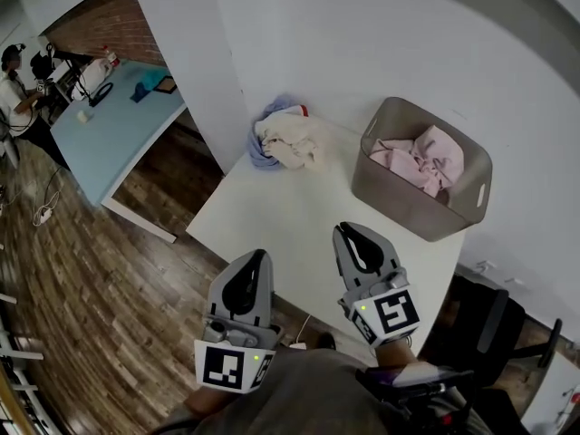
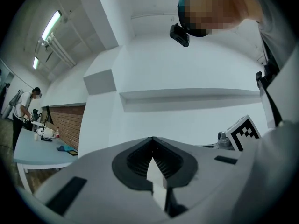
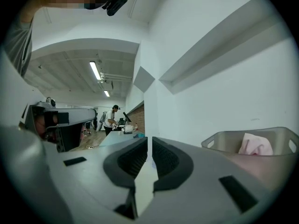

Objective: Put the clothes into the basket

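Observation:
A heap of cream and blue clothes [image 1: 285,140] lies at the far left corner of the white table [image 1: 281,216]. A grey basket [image 1: 399,198] stands at the table's right side with a pink garment [image 1: 424,159] inside it. My left gripper [image 1: 257,259] hovers over the table's near edge, shut and empty. My right gripper [image 1: 348,232] is beside it, nearer the basket, also shut with nothing between its jaws. In the right gripper view the basket [image 3: 224,141] and the pink garment [image 3: 256,145] show to the right of the gripper [image 3: 149,143]. The left gripper view shows the gripper [image 2: 152,143] facing a bare white wall.
A white pillar [image 1: 195,53] rises behind the table's left corner. Beyond it stands a blue table [image 1: 118,130] with small items, and a person [image 1: 16,98] works at its far end. A black chair [image 1: 489,333] sits at the near right. Wooden floor lies to the left.

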{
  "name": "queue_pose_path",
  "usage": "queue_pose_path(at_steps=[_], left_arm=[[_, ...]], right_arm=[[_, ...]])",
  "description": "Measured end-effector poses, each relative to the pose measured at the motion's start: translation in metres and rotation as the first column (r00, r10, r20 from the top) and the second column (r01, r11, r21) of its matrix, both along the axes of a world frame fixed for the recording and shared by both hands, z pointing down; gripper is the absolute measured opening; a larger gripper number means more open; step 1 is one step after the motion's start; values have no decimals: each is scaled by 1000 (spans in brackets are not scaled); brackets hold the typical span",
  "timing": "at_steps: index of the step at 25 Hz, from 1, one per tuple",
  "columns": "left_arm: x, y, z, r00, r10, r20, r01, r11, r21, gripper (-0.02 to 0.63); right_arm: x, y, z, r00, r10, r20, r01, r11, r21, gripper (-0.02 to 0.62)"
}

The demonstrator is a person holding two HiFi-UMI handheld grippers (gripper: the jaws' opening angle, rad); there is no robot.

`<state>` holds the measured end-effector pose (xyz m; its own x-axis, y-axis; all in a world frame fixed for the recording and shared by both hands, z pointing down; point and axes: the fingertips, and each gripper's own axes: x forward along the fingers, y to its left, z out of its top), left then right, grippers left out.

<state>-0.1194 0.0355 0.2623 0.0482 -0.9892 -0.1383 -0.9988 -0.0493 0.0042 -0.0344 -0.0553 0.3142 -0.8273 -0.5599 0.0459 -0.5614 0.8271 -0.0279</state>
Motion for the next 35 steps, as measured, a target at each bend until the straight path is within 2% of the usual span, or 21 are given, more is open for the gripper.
queue_pose_path(at_steps=[4,12,18,22,29,35], left_arm=[[-41,-5,10,1000,16,-8,-16,1000,-18,8],[-138,-33,4,993,117,-29,-117,993,0,8],[-192,-50,-3,981,194,-31,-194,981,-21,8],[-209,-62,-7,973,229,-38,-231,973,-32,8],[-208,-78,6,965,262,-31,-264,962,-65,8],[-218,-114,11,971,237,-13,-238,969,-71,8]], right_arm=[[-47,0,6,1000,0,-17,0,1000,4,35],[-138,-16,1,996,85,-33,-84,996,27,46],[-179,-30,-8,983,178,-50,-177,984,28,72],[-191,-36,-12,975,216,-46,-215,976,24,94],[-184,-64,4,961,273,-52,-273,962,-3,115],[-194,-106,22,968,243,-58,-244,969,-24,137]])
